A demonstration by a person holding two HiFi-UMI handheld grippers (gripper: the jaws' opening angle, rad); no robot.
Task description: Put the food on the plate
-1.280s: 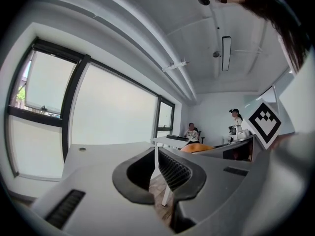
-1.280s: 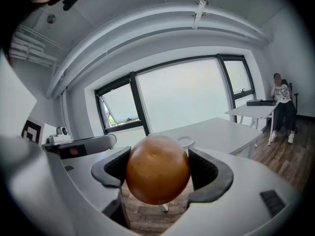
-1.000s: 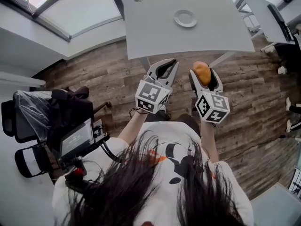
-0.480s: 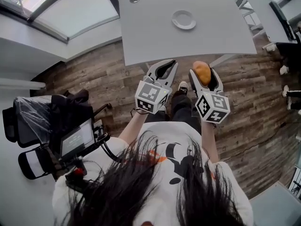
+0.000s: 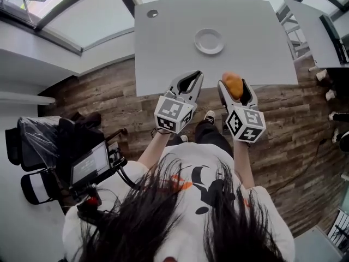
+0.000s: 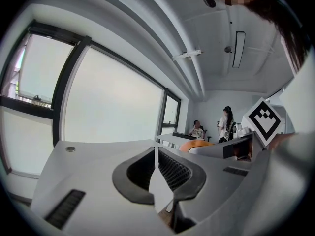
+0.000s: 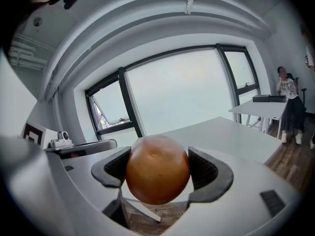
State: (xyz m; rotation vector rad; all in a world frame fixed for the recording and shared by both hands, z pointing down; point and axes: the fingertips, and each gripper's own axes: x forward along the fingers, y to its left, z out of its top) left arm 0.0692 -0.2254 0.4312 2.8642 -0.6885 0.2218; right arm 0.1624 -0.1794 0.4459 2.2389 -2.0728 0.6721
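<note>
Nearest us, our right gripper (image 5: 233,87) pinches the round orange food (image 7: 157,168) by its sides, in the air about at the near edge of the table (image 5: 163,59). Our left gripper (image 5: 197,75) hangs beside it, jaws pressed together on nothing. The smooth ball could slip if the squeeze eases. Farther off, the plate (image 5: 209,41) lies well apart. If we release it high or off-centre, it may roll off the shallow rim.
</note>
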